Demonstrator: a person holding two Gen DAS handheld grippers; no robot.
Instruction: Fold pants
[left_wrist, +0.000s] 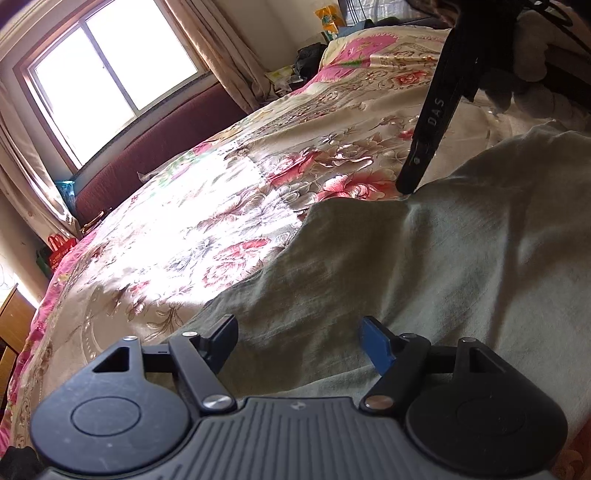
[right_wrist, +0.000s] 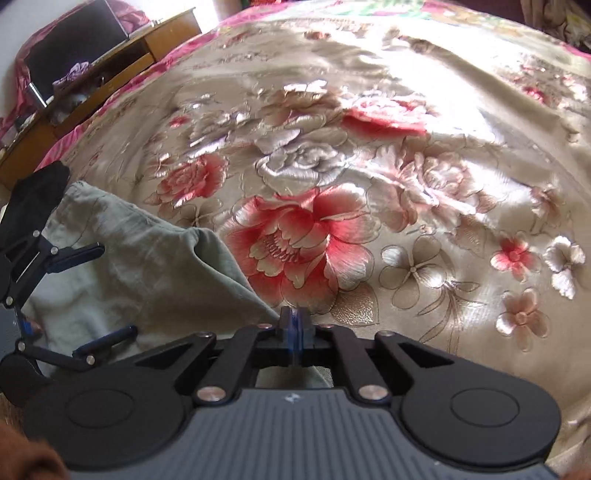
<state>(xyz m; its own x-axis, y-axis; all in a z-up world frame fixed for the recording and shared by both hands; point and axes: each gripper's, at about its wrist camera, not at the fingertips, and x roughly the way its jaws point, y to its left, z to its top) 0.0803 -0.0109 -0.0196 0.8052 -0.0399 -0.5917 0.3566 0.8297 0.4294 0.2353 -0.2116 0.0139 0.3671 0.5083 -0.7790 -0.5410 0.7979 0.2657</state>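
Observation:
Grey-green pants lie spread on a floral bedspread. My left gripper is open and empty, hovering low over the pants. My right gripper shows in the left wrist view with its tip pressed at the pants' far edge. In the right wrist view my right gripper is shut, jaws together, pinching the pants' edge right at the fingertips. The open left gripper shows at the left of that view, above the pants.
The bedspread stretches wide beyond the pants. A window with curtains and a dark red headboard stand at the far side. A wooden cabinet stands beside the bed. Clutter sits at the far corner.

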